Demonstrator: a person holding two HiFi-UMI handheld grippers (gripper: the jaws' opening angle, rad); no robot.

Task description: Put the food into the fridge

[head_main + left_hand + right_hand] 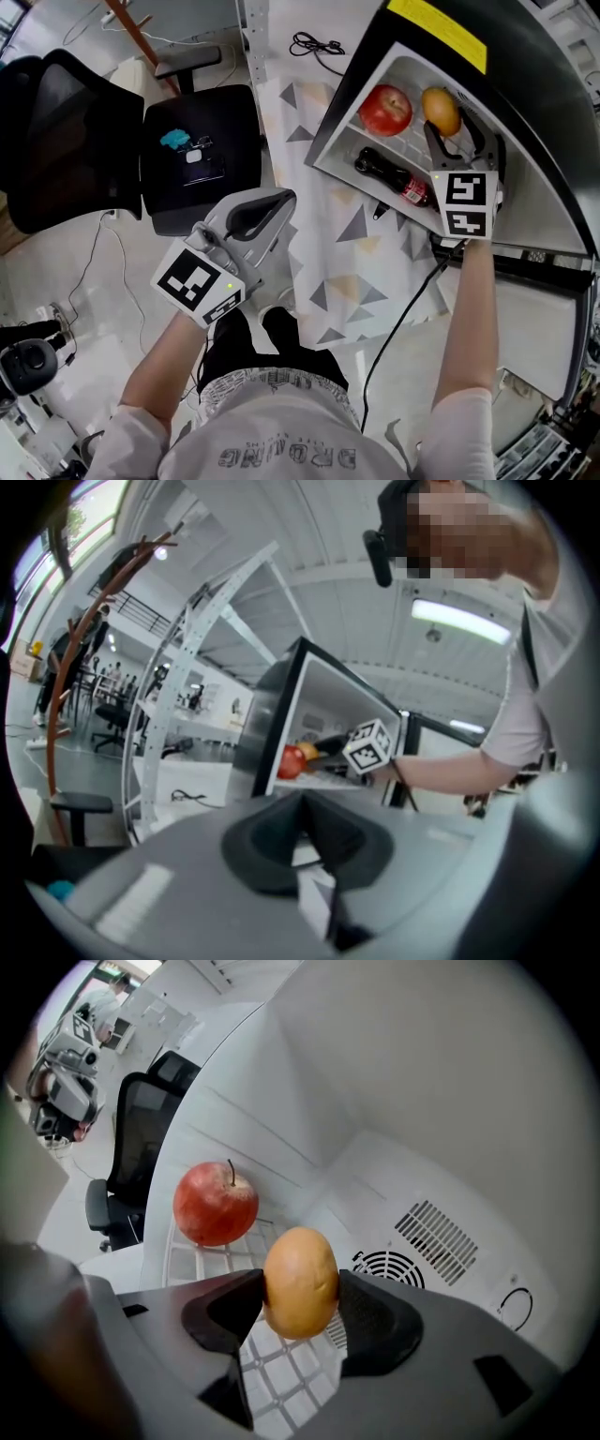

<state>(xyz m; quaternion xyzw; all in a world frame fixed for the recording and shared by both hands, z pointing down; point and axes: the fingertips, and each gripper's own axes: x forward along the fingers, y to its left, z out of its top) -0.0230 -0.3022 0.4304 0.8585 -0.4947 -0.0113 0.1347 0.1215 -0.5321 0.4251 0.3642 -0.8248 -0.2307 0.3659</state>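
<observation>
The orange [300,1282] is pinched between the right gripper's [300,1290] fingers [230,1309] at the middle of that view. It hangs over the wire shelf [281,1372] inside the fridge [394,1101], and the apple [216,1206] rests up and left, apart from it. Lowering the orange until the wires carry it, clear of the apple, before letting go should keep it from rolling. The left gripper's [302,822] fingers are pressed together on nothing, outside the fridge.

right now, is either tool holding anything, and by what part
The right tool holds the orange fruit, its jaws pressed on the fruit's two opposite sides around the middle. The left tool is shut and empty.
</observation>
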